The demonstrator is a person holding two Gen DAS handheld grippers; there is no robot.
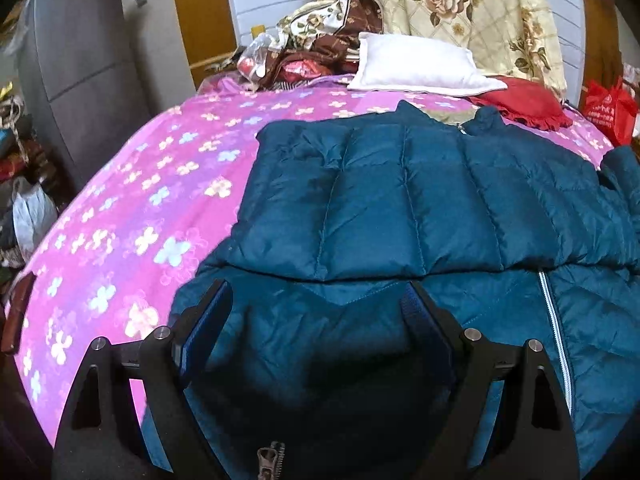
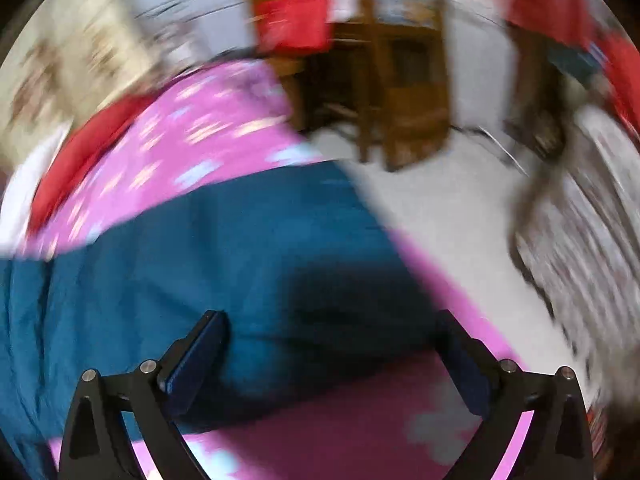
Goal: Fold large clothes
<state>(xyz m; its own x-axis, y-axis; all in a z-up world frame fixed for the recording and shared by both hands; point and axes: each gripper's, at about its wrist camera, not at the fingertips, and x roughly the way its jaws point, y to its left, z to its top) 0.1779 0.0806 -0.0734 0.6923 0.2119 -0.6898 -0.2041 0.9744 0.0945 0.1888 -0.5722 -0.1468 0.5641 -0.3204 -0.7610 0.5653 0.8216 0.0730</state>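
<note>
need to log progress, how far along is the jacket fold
Early. Done: the teal puffer jacket lies spread on the pink floral bedspread, one section already folded across the front. In hand: nothing; left gripper and right gripper are open above it. Left: remaining folds. The right view is blurred.

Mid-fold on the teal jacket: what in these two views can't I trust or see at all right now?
- Right wrist view: motion blur smears everything; the jacket edge and any contact with the right gripper are unreadable.
- Left wrist view: jacket's right sleeve is cut off by the frame edge.
- Left wrist view: the hem beneath the left gripper lies in shadow behind its fingers.
- Bedspread under the jacket is hidden.
</note>
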